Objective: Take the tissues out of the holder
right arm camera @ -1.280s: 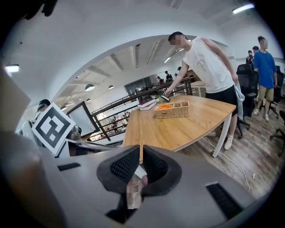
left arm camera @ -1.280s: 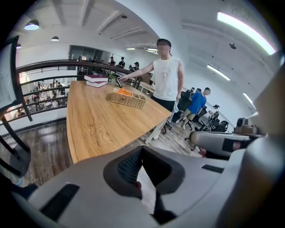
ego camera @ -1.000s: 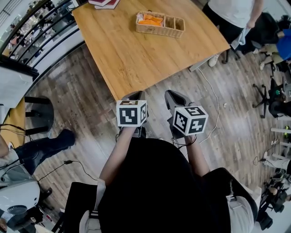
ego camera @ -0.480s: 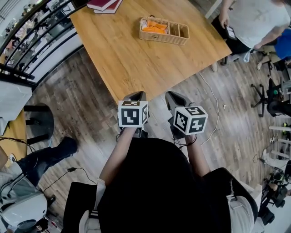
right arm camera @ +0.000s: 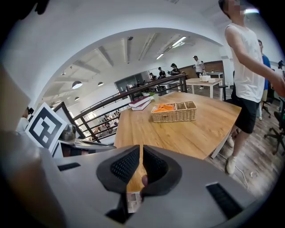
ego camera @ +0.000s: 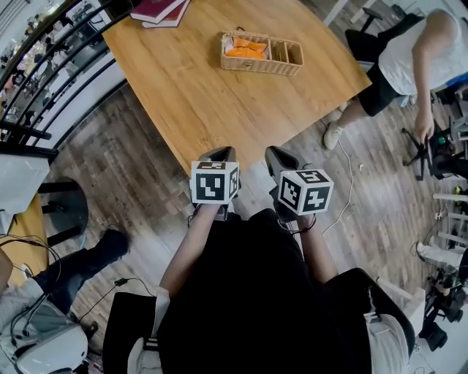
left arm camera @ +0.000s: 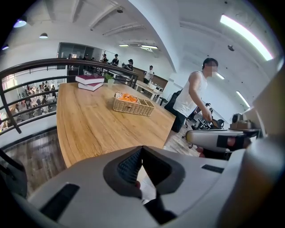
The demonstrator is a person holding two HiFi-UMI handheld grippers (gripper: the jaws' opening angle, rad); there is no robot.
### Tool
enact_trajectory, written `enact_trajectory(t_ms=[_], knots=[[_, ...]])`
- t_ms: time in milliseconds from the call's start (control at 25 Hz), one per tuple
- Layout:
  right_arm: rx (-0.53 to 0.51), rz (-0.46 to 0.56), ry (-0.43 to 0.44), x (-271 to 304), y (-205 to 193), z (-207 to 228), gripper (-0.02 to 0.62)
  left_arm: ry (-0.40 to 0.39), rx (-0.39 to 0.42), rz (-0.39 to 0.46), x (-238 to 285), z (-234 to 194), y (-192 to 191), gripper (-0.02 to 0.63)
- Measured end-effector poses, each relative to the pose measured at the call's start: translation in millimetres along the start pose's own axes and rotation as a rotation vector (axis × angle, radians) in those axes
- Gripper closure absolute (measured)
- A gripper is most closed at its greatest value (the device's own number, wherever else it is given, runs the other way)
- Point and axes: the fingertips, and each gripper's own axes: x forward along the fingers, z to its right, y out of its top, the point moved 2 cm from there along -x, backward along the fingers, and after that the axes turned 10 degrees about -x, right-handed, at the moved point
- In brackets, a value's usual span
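Note:
The holder is a wicker basket (ego camera: 284, 54) with compartments, standing at the far side of the wooden table (ego camera: 219, 102). Orange tissues (ego camera: 245, 50) fill its left compartment. The basket (left arm camera: 133, 104) and tissues (left arm camera: 129, 98) also show in the left gripper view, and the basket (right arm camera: 174, 112) and tissues (right arm camera: 164, 107) in the right gripper view. My left gripper (ego camera: 218, 155) and right gripper (ego camera: 278, 155) hang side by side at the table's near corner, well short of the basket. The left gripper (left arm camera: 141, 149) and the right gripper (right arm camera: 141, 147) are both shut, with nothing between the jaws.
Two books (ego camera: 157, 10) lie stacked at the table's far left corner. A black railing (ego camera: 51, 66) runs along the left. A person (ego camera: 409, 66) bends over by office chairs at the right. A cable (ego camera: 344, 175) trails on the wooden floor.
The table and basket sit slightly nearer in the head view, with both grippers still shut. The bystander has moved from the table's far corner to the right and bent down.

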Motion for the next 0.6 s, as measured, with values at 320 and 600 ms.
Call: enact_trajectory(t_ms=[320,600], knots=[[0.005,0.003,0.007,12,8,8,0.580,-0.011,0.001,-0.019,15,1,8,0.594],[-0.011,-0.001,0.033,35,25,24,0.580,0.008,-0.009,-0.009,33,-3,28,0.594]])
